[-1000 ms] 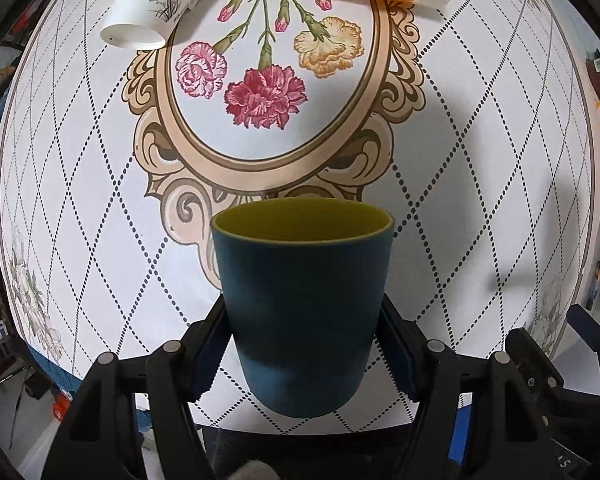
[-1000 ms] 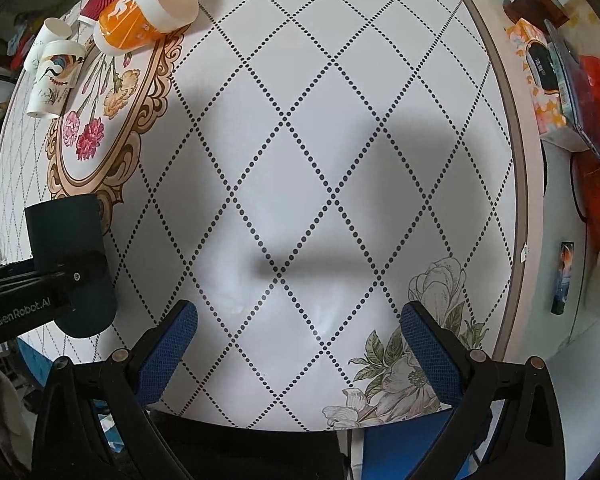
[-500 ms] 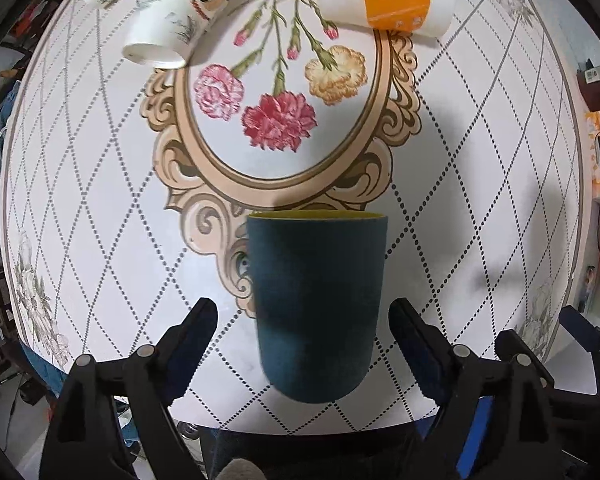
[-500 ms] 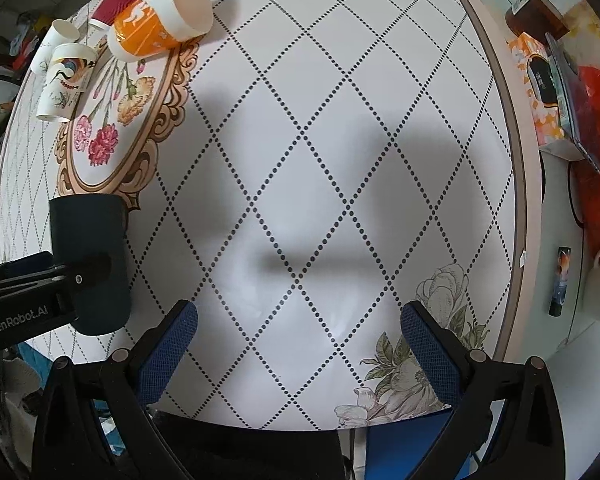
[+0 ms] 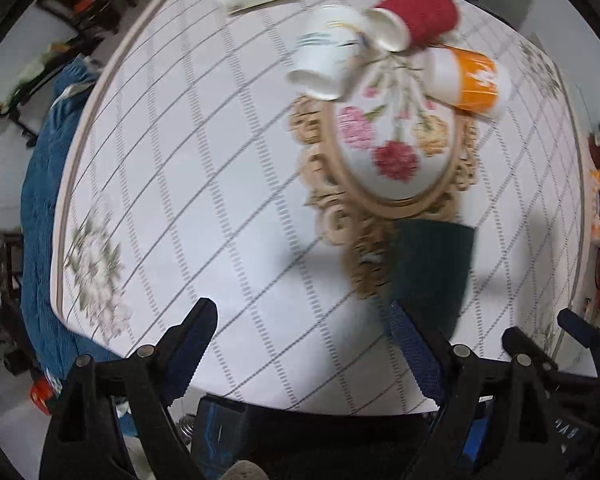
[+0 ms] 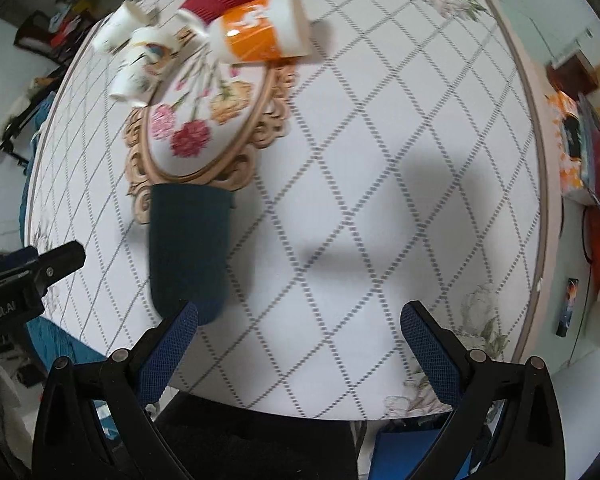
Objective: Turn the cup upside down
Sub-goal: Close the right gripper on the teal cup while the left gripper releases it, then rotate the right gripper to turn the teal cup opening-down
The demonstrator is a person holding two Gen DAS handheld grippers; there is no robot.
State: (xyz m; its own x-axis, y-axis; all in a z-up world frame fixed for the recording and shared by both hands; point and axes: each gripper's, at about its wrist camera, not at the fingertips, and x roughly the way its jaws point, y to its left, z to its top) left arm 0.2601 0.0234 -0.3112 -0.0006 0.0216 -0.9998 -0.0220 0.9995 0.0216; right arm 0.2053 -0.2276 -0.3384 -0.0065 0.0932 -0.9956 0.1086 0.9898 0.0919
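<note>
The dark teal cup (image 5: 430,272) stands on the round table near its front edge, just below the flower medallion; its rim end is against the table in both views, though blur makes this hard to confirm. It also shows in the right wrist view (image 6: 188,252). My left gripper (image 5: 304,344) is open and empty, to the left of the cup, its right finger close to the cup's near end. My right gripper (image 6: 300,344) is open and empty, to the right of the cup, its left finger (image 6: 168,348) close by.
Several paper cups lie on their sides at the far side of the table: a red one (image 5: 420,12), an orange one (image 5: 468,76) and white ones (image 5: 328,60). A tissue box (image 6: 572,152) and clutter sit off the table's right edge (image 6: 540,184).
My left gripper let go of the teal cup, opened, and swung away to the left. The cup stays standing on the table. My right gripper drew nearer to the cup.
</note>
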